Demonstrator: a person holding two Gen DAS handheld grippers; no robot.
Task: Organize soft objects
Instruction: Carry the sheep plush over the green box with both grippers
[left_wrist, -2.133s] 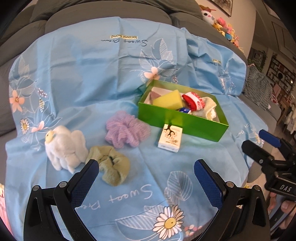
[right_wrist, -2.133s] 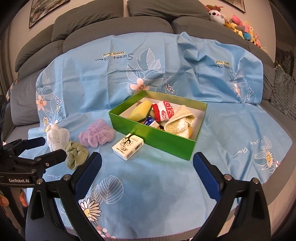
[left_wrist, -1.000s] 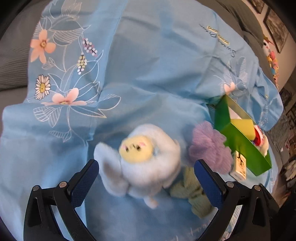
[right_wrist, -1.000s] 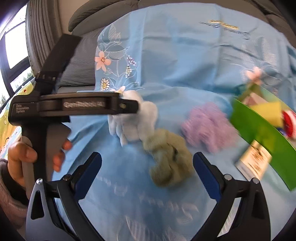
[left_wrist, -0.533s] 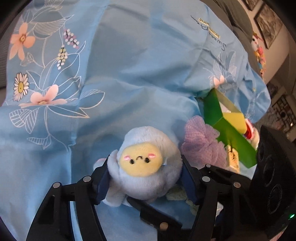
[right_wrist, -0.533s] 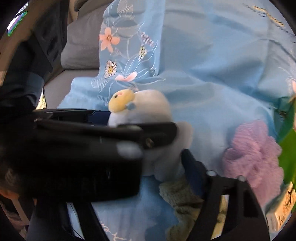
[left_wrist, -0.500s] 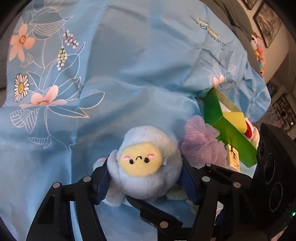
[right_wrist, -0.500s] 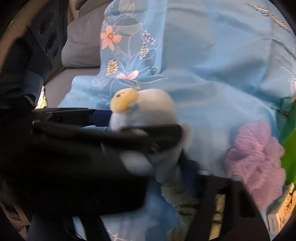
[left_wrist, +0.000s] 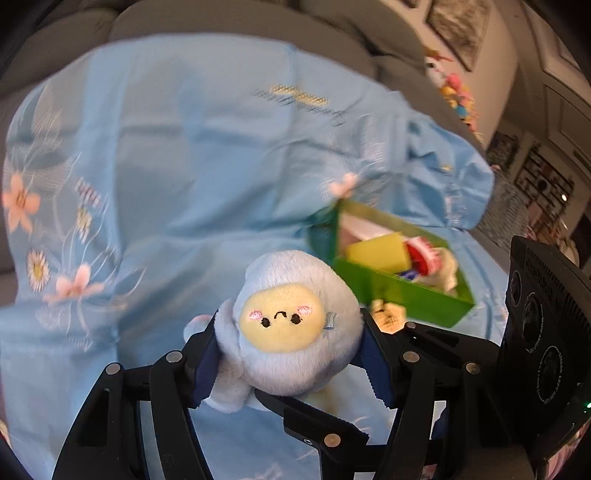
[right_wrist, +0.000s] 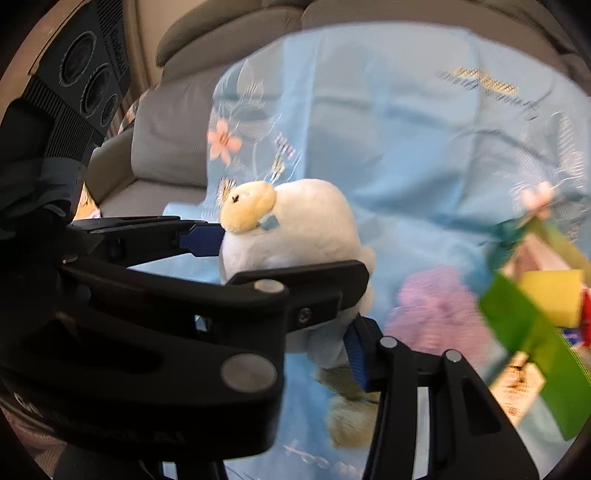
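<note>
The pale blue plush toy (left_wrist: 295, 325) with the yellow face is pinched between the blue pads of the left tool (left_wrist: 291, 354), which has closed in on both sides of its body. It's lifted off the blue floral sheet (left_wrist: 177, 155) and sits just left of the green box (left_wrist: 399, 291).

The right tool (right_wrist: 321, 332) comes in from under the plush. One blue pad (right_wrist: 356, 352) looks to be touching the toy's underside, but the other finger is hidden behind the left tool's frame, so can't tell whether it's gripping or not.

The box holds a yellow sponge (left_wrist: 376, 253), something red and white (left_wrist: 419, 254) and a cream cloth (left_wrist: 448, 271). A small white carton (left_wrist: 388, 317) sits against the box's near wall. Left of the box on the sheet there's a purple scrunchie (right_wrist: 436, 310), and nearer the camera an olive green scrunchie (right_wrist: 347, 413), both pretty blurry. The sheet is draped over a grey sofa (right_wrist: 166, 133).
</note>
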